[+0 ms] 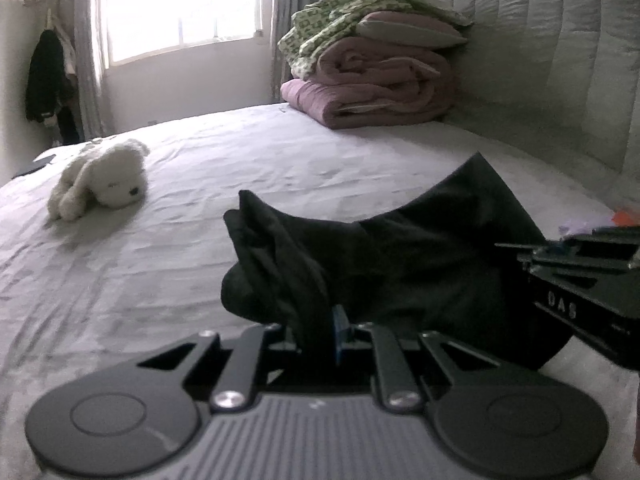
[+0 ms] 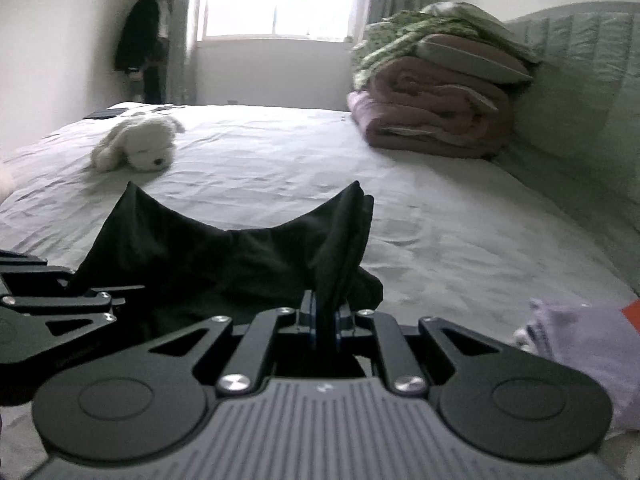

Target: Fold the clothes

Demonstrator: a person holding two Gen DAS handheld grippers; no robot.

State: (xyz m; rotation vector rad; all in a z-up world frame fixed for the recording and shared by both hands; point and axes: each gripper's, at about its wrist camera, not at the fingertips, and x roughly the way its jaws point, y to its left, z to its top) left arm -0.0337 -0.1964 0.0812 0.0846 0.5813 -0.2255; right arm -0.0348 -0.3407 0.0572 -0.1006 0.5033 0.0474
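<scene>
Here both grippers pinch the same black garment (image 1: 420,264), each w/ fingers pressed together on a bunched corner. Left gripper (image 1: 328,332) has its corner gathered thick, fabric standing up straight ahead of the fingers; right gripper (image 2: 326,320) likewise, its corner rising in a point just ahead.

Risks, as I judge them: the pinches sit near the fabric's edge, so a quick pull apart could slip a corner out of either gripper; the bunching at the left one means layers may be caught unevenly, giving a crooked fold. The middle sags in a curve between the two corners, so if the grippers aren't kept level & apart the fold line will skew.

Whether this is an early or late fold can't be settled: the cloth looks layered at both corners but the rest hangs in shadow.

Beyond the garment, bed (image 2: 440,220) sheet runs ahead, wrinkled. A lilac cloth (image 2: 580,344) lies just right of the right gripper. Farther ahead & left, a white plush toy (image 1: 100,180); far ahead & right, stacked blankets (image 1: 372,80) by the headboard.
</scene>
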